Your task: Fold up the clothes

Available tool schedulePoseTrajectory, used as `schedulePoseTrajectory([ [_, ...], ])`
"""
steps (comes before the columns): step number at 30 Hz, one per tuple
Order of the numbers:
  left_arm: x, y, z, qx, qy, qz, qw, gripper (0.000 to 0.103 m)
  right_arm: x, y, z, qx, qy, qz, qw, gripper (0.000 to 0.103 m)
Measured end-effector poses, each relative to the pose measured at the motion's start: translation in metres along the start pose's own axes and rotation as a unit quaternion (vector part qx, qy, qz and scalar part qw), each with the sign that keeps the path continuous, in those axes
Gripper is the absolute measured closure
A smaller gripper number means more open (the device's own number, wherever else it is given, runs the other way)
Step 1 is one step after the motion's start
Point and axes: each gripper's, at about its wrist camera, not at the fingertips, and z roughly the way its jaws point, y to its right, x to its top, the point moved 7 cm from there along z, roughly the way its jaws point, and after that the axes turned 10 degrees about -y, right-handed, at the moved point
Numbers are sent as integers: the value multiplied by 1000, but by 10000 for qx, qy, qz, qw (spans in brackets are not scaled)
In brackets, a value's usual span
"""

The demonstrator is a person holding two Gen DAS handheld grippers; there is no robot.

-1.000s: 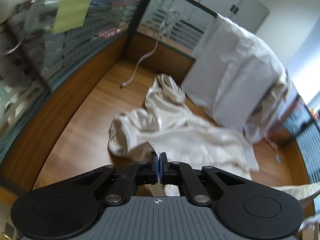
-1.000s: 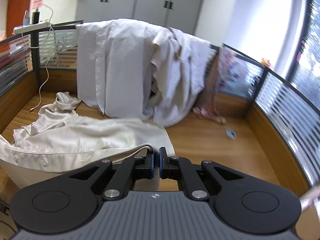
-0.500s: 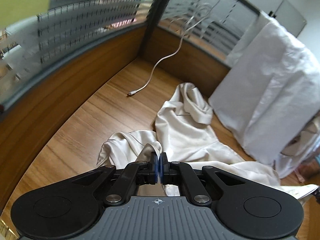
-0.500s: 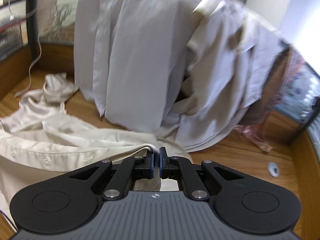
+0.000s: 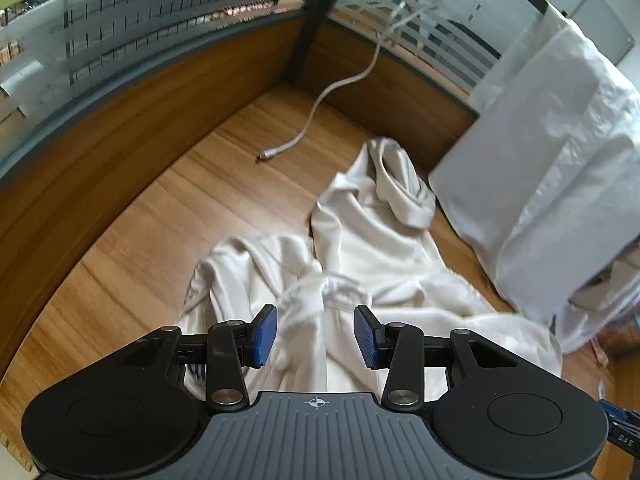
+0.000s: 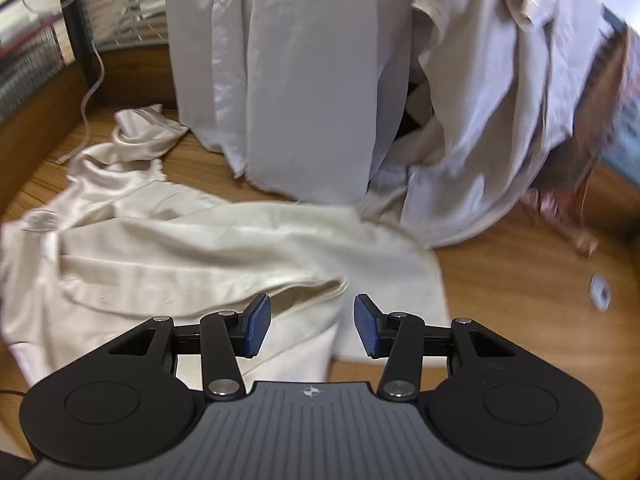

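Wood-grain table [image 5: 132,216], walled by striped glass partitions; a cream shirt [image 5: 372,264] lies crumpled across it (soft, satiny, deeply creased); left tool [image 5: 315,334] and right tool [image 6: 312,326] are both opening just above the cloth, pinching nothing; best to smooth it flat before regripping corners.

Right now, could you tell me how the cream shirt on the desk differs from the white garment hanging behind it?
The cream shirt lies crumpled across the wooden desk; the white garment hangs upright over the partition. The shirt is warm cream, the hanging garment cooler white. The shirt is bunched and wrinkled; the garment falls in long straight folds. Neither is folded.
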Motion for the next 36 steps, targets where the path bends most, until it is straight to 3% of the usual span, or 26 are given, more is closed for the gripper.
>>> schedulePoseTrajectory([
  [6,-22,-7,-2,-70,-315,257,9991,53,-60,-24,-15,398,-298,343,9982,51],
  [11,-40,-13,-2,-128,-531,472,9974,53,-112,-55,-8,670,-635,571,9941,48],
  [16,-56,-16,-9,-217,-639,732,9950,53,-143,-81,6,743,-808,602,9921,49],
  [17,-59,-16,-11,-239,-649,790,9945,53,-148,-85,8,749,-829,596,9920,51],
  [18,-62,-17,-15,-252,-636,835,9942,53,-153,-88,9,755,-851,589,9918,64],
  [19,-65,-18,-18,-262,-617,877,9939,53,-157,-92,10,761,-866,583,9916,88],
  [20,-68,-20,-22,-272,-586,903,9938,53,-160,-96,7,769,-820,571,9920,100],
  [21,-71,-23,-27,-305,-561,913,9938,53,-162,-100,4,778,-770,556,9924,101],
  [27,-88,-40,-47,-465,-493,952,9931,53,-159,-120,-62,895,-80,447,9950,101],
  [32,-105,-55,-51,-442,-516,1074,9919,53,-160,-134,-140,1243,529,530,9894,101],
  [36,-116,-68,-52,-409,-571,1063,9918,53,-176,-148,-186,1607,678,552,9831,101],
])
